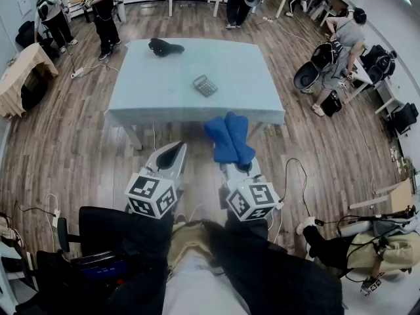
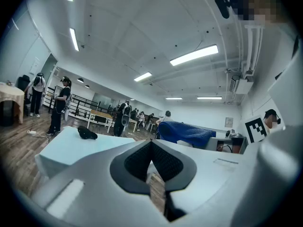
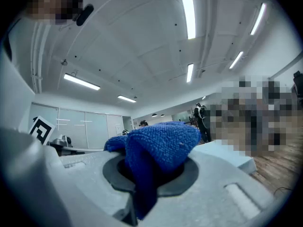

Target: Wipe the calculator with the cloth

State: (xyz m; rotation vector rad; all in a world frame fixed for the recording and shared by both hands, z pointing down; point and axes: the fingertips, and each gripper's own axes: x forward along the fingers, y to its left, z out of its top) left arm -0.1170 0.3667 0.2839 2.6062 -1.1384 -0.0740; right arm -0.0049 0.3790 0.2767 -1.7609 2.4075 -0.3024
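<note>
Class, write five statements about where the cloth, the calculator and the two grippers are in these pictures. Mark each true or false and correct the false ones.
1. The right gripper is clamped on the blue cloth. True.
2. The calculator lies on the floor. False: it lies on the table.
3. The left gripper holds the calculator. False: its jaws are together with nothing between them.
4. The cloth is pressed on the calculator. False: the two are apart, and the cloth is held at the table's near edge.
5. A black object lies near the far edge of the table. True.
</note>
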